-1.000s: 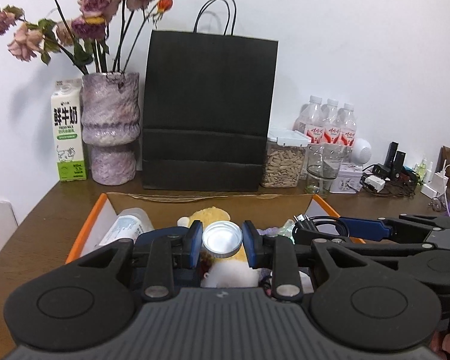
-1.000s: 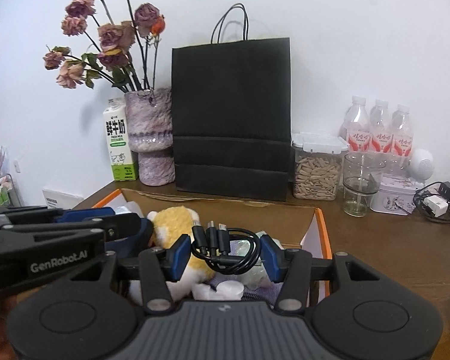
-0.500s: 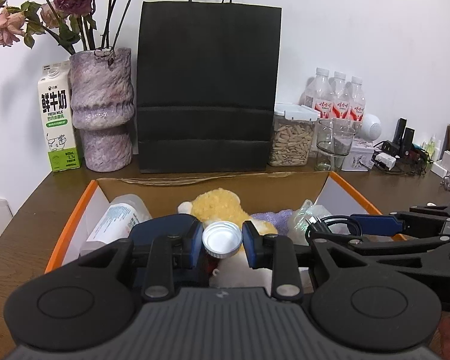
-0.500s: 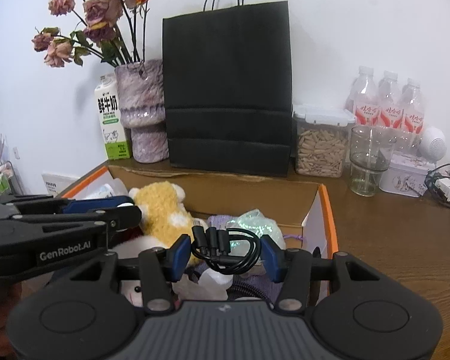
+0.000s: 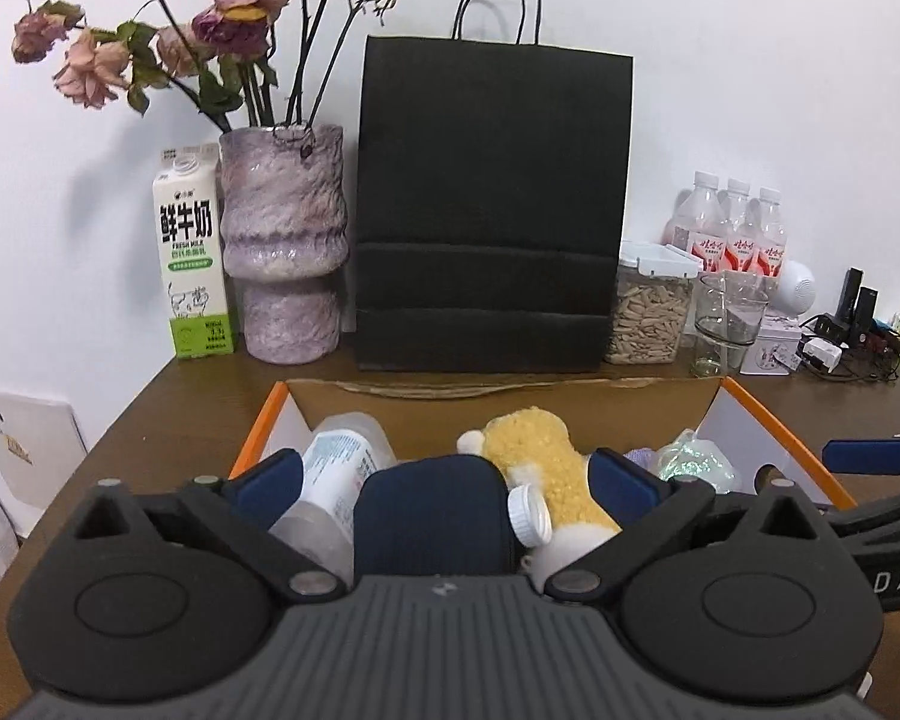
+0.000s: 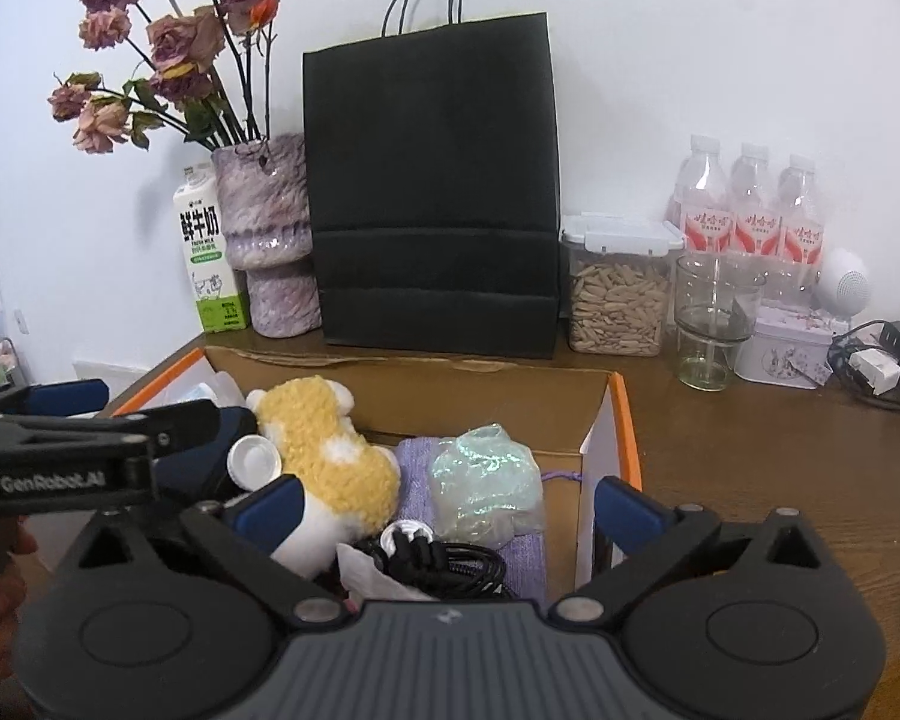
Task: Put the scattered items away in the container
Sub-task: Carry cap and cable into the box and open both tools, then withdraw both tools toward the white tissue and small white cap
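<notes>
An orange-edged cardboard box (image 5: 768,414) (image 6: 624,420) sits on the brown table. In it lie a yellow plush toy (image 5: 540,450) (image 6: 330,450), a clear bottle (image 5: 336,474), a dark blue pouch (image 5: 432,516), a white-capped small bottle (image 5: 528,516) (image 6: 253,461), a shiny bag (image 6: 486,486), a purple cloth (image 6: 414,474) and a coiled black cable (image 6: 450,564). My left gripper (image 5: 444,489) is open and empty over the box. My right gripper (image 6: 444,507) is open and empty above the cable.
Behind the box stand a black paper bag (image 5: 492,210), a purple vase of dried roses (image 5: 282,246), a milk carton (image 5: 192,258), a seed jar (image 6: 618,294), a glass (image 6: 714,324), three water bottles (image 6: 750,210) and a tin (image 6: 786,354). Chargers and cords lie at the right (image 6: 876,366).
Both grippers opened. The left one let go of the white-capped bottle, which now lies beside the plush toy. The right one let go of the cable, now in the box.
</notes>
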A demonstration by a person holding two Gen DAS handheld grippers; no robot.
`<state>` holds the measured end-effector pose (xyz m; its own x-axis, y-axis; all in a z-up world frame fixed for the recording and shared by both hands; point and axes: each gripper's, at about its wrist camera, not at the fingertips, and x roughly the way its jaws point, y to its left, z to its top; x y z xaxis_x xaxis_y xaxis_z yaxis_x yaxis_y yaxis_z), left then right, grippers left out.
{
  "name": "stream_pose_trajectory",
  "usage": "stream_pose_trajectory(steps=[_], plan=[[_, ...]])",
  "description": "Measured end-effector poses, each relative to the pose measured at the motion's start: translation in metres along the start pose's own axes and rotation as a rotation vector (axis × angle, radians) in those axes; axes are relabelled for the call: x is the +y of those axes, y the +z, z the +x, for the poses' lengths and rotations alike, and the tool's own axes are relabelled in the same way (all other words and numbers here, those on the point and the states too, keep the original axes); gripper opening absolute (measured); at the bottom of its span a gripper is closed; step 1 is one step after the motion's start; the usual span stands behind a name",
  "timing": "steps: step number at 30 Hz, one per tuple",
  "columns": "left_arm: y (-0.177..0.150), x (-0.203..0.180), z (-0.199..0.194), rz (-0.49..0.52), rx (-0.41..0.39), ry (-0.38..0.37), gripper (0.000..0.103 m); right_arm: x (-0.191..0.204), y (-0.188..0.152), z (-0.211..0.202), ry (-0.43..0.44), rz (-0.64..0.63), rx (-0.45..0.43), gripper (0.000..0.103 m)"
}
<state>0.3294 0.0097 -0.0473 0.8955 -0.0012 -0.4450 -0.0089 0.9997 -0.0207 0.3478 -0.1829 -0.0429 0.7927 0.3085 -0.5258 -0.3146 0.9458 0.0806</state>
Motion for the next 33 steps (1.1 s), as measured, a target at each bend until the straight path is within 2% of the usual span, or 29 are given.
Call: stream_pose_trajectory(steps=[14, 24, 33], plan=[[-0.005, 0.002, -0.009, 0.006, 0.006, 0.008, 0.103, 0.007, -0.001, -0.007, 0.006, -0.026, -0.004, 0.103], [-0.014, 0.009, -0.039, -0.020, -0.006, 0.030, 0.103, 0.016, -0.004, -0.032, 0.008, -0.047, -0.036, 0.103], [-0.031, 0.013, -0.065, -0.015, 0.014, 0.041, 0.103, 0.013, -0.022, -0.063, -0.008, -0.042, -0.036, 0.103]])
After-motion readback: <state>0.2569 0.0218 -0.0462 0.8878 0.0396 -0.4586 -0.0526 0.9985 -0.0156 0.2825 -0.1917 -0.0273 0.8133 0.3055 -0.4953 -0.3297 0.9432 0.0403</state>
